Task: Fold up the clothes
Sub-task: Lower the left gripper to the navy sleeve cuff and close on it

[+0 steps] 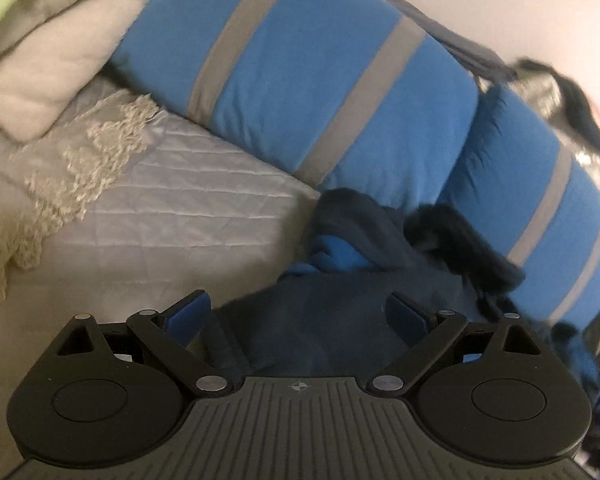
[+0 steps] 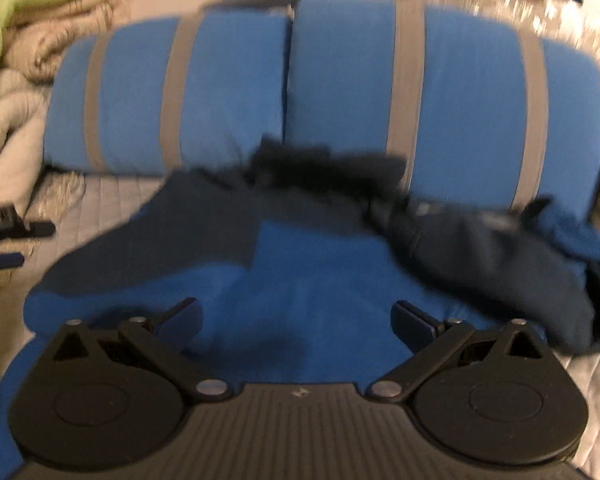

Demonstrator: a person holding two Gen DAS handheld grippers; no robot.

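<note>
Right wrist view shows the blue and navy jacket lying rumpled on the bed just before the striped pillows, soft, bulky, fur-trimmed, best pinched at a hem, while right tool and left tool gape empty.

The bed (grey, quilted) holds two blue pillows — and a dark blue garment lies spread in front.
</note>
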